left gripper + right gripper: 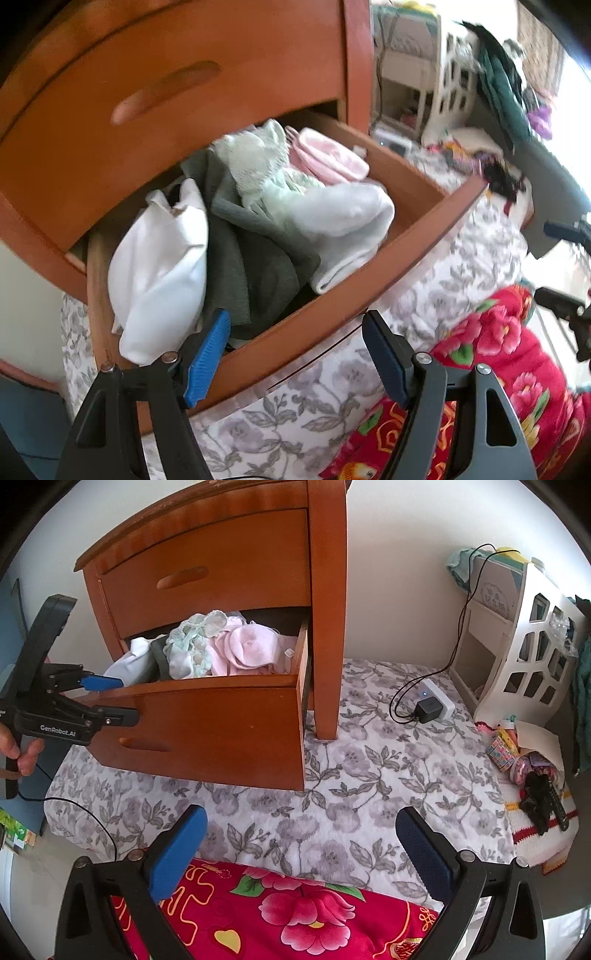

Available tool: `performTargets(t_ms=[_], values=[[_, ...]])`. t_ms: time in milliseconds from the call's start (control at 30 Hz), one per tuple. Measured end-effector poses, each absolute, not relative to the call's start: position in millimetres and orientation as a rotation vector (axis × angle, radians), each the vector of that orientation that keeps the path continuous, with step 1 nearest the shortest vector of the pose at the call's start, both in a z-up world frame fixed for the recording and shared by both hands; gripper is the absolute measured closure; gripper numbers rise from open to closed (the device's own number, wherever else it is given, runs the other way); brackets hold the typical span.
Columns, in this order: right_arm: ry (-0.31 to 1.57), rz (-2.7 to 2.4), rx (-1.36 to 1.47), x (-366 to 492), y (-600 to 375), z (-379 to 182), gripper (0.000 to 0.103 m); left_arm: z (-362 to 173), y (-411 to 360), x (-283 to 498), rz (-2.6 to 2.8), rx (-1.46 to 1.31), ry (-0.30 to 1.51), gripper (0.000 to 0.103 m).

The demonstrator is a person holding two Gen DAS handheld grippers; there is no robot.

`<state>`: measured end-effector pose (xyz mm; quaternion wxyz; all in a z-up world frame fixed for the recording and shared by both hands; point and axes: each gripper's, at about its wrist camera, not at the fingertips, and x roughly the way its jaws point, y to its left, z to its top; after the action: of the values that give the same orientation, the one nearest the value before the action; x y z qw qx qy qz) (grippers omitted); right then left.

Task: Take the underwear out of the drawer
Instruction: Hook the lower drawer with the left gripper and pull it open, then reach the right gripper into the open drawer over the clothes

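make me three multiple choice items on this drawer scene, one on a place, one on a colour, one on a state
1. Where does the pink garment lie in the open drawer?
A. toward the right end, seen from the right wrist view
B. on the floor
C. on top of the cabinet

2. What colour is the blanket nearest the right claw?
A. plain green
B. red with pink flowers
C. black

3. What is the state of the left claw?
A. shut on a sock
B. shut on nothing
C. open, holding nothing

Answers:
1 A, the pink cloth sits by the drawer's right side wall.
2 B, red fabric with large pink blooms fills the lower edge.
3 C, its pads stand apart over the drawer's front edge with no cloth pinched.
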<state>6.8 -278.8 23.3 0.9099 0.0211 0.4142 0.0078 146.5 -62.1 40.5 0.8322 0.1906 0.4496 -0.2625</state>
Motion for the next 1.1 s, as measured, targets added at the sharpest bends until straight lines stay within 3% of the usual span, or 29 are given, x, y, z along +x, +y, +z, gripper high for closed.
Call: performTargets(t_ms=[433,767,1100], values=[[0.806,0.043,0.027,0.8,-270.3,34.0,0.0,82.8,21.3,78.1,-0.315,-0.031,0.66,0.028],[0.715,0.093,0.032,10.9,-257.2,74.6,0.0,81.6,58.0,48.1,-0.158,-0.122,0.63,0.028],[0.661,0.212,-0.047,74.0,-216.7,137.0,0.001,69.5,82.4,48.8,-0.119,-0.191,0.635,0.028]])
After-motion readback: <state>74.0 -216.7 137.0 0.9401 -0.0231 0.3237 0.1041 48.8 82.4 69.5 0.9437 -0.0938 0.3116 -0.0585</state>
